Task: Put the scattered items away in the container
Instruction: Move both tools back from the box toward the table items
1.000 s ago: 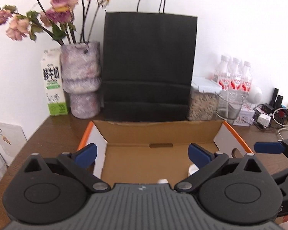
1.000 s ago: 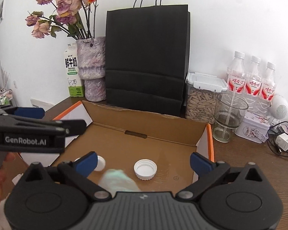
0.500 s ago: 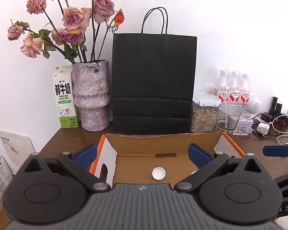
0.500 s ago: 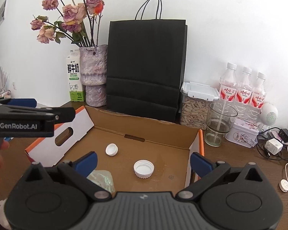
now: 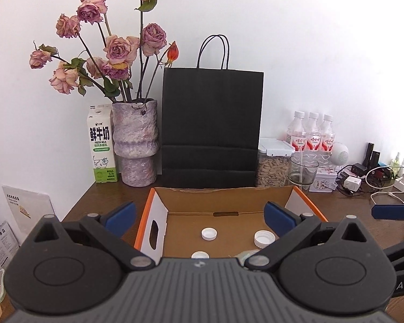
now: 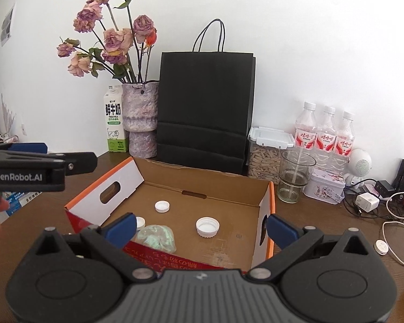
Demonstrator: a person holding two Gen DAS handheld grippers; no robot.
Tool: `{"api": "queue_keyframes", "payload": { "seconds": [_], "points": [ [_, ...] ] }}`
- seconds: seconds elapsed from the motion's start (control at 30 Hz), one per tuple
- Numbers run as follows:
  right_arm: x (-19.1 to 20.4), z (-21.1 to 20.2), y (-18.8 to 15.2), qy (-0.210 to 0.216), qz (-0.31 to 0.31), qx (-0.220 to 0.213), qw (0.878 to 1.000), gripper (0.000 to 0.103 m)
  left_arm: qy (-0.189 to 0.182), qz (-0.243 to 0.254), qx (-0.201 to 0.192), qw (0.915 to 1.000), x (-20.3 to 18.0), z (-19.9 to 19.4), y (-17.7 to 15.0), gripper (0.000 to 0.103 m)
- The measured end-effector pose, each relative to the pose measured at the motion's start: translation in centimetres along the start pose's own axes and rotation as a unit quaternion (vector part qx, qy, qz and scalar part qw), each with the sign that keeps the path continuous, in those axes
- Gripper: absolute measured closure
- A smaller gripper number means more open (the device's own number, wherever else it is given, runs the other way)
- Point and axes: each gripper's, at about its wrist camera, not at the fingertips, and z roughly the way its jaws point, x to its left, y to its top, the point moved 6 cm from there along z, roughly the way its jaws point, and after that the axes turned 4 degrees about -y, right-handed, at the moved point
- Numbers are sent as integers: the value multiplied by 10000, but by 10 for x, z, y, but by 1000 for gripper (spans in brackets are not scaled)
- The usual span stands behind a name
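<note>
Third white cap and the crumpled green wrapper are half hidden behind the left tongs' body; small print on the milk carton is unreadable.

Both hand-held grippers have drawn back and up; the cardboard box looks farther off.

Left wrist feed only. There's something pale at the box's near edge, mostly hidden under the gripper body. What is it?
Observer: The right wrist view shows it whole: a crumpled pale green wrapper, inside the box against the near wall.
Operator: Is the right gripper holding anything? I see one blue finger.
Observer: No. The right gripper is open and empty, over the box's near edge.
Operator: Anything loose outside, on the right?
Observer: A small white disc on a cable lies on the table. I cannot tell what it is.
</note>
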Motion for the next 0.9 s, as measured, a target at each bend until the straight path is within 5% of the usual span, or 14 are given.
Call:
{"api": "queue_keyframes", "payload": {
  "seconds": [0.63, 0.9],
  "points": [
    [5, -123, -69, -36, 271, -580, 9979, 0, -5, -169, -280, 9995, 11, -112, -51, 0],
    [12, -144, -139, -125, 331, -163, 9992, 0, 232, -361, 89, 9990, 28, -139, -111, 0]
  ]
}}
